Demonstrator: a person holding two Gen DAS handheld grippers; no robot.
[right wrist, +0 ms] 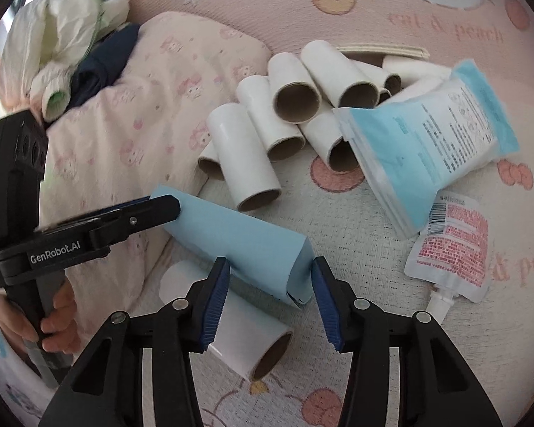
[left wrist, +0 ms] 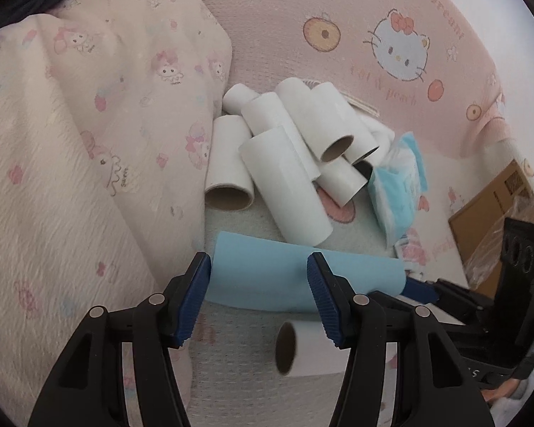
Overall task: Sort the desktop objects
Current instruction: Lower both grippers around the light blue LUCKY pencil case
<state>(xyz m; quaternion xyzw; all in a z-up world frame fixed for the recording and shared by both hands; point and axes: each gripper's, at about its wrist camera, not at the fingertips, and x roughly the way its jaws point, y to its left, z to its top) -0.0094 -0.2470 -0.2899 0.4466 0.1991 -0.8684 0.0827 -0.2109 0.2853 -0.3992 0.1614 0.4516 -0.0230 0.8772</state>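
Nearest the lenses, ribbed blue pads on black plastic arms are framing a smooth pale-blue paper-wrapped roll [left wrist: 267,274] that is lying across a textured pink cartoon-printed bedsheet [left wrist: 267,17], beside the quilt's edge. The left claw [left wrist: 258,295] is standing wide, straddling the roll's left half, its pads not visibly pressing. The right claw [right wrist: 270,295] is bracketing the roll's folded right end, pads close beside the paper; whether they are gripping I cannot tell. A white cardboard tube with brown core [right wrist: 252,338] is lying under the blue roll. Beyond it a heap of white cardboard tubes [left wrist: 284,149] is resting. Only the right wrist view is showing a glossy red-and-white spouted pouch [right wrist: 452,249], the printed face of a crinkly blue-and-white plastic pack [right wrist: 438,135], and a hand [right wrist: 53,320] holding the left tool. A soft pink quilt [left wrist: 71,142] is filling the left.
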